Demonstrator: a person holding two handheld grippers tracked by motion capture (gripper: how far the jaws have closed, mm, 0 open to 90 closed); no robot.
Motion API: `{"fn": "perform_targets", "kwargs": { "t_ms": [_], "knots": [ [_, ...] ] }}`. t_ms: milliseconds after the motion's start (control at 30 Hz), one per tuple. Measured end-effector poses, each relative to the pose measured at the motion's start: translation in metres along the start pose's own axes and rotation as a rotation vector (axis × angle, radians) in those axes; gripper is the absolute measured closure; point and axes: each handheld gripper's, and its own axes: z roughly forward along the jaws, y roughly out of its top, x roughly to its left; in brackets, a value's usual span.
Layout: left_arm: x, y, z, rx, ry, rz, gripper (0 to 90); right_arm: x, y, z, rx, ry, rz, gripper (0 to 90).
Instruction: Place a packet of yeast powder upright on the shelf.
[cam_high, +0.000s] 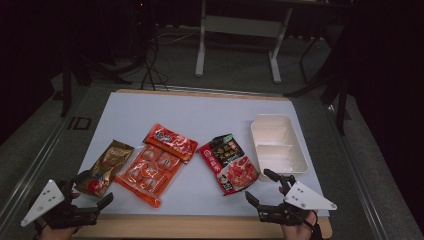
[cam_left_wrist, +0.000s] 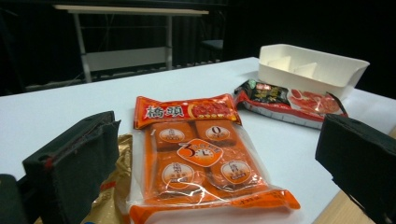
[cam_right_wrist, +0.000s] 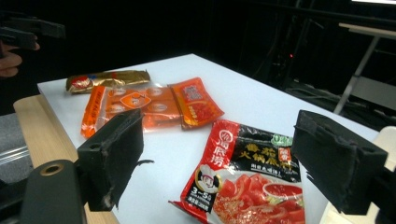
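Observation:
Four packets lie in a row on the white mat. From the left they are a gold packet (cam_high: 105, 167), a clear pack of orange blocks (cam_high: 147, 172), a red-orange pouch (cam_high: 171, 141) overlapping that pack's far end, and a red-and-black soup-base packet (cam_high: 229, 162). A white compartment tray (cam_high: 277, 145) stands empty at the right. My left gripper (cam_high: 95, 188) hovers open at the front left, just short of the gold packet (cam_left_wrist: 107, 196). My right gripper (cam_high: 259, 185) stands open at the front right, near the soup-base packet (cam_right_wrist: 247, 182). Neither holds anything.
The table's wooden front edge (cam_high: 200, 226) runs between my hands. Bare mat (cam_high: 200, 112) lies beyond the packets. A desk frame (cam_high: 240, 25) and cables (cam_high: 150, 70) are on the floor behind the table. The other hand and its gripper (cam_right_wrist: 28, 30) appear far off in the right gripper view.

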Motion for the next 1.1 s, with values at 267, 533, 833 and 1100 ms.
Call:
{"fn": "perform_targets", "kwargs": {
  "t_ms": [267, 533, 833, 1100],
  "knots": [
    [-0.005, 0.0, 0.003, 0.041, -0.102, 0.02, 0.0, 0.007, -0.002, 0.007, 0.073, -0.024, -0.008, 12.6],
    [-0.008, 0.004, 0.007, 0.088, -0.127, 0.027, 0.0, 0.002, -0.005, 0.01, 0.087, -0.033, 0.007, 11.2],
    [-0.002, 0.017, 0.006, 0.071, -0.121, 0.006, 0.0, 0.006, -0.002, 0.009, 0.085, -0.011, -0.005, 11.2],
    [0.01, 0.028, 0.007, 0.08, -0.107, 0.001, 0.0, 0.013, 0.005, 0.008, 0.054, -0.024, -0.055, 13.6]
  ]
}}
